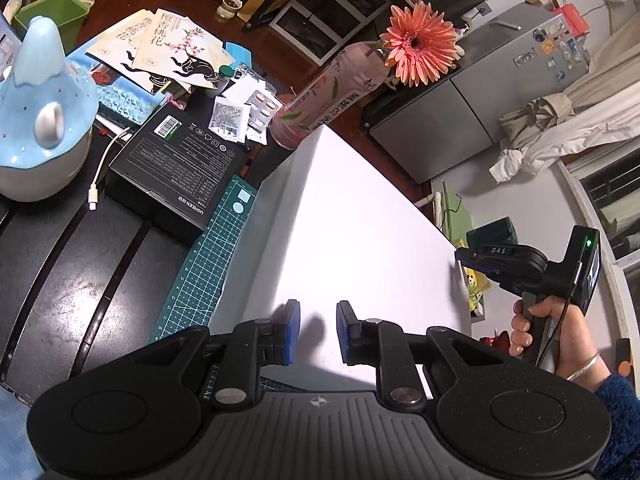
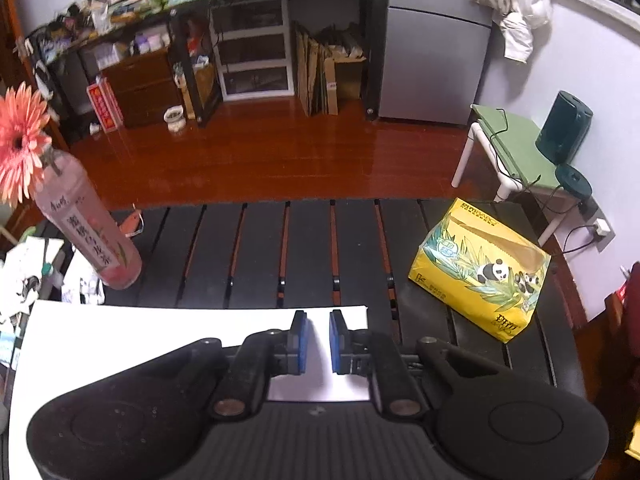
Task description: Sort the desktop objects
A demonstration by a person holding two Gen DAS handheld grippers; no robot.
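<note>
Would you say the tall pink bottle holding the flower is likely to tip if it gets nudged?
Probably yes. The pink bottle is tall and narrow, standing on a slatted table. The gerbera flower leans out from its top, likely adding off-centre weight, so push low and gently.

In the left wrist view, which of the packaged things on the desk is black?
The flat black box with the barcode label, lying beside the green cutting mat. The sachets are white and the blister packs silvery.

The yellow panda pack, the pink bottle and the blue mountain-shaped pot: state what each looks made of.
Yellow panda pack: thin glossy plastic film, judging by its creases and sheen.
Pink bottle: probably clear plastic under a printed label; light passes through.
Blue mountain-shaped pot: likely glazed ceramic, smooth with soft highlights.
</note>
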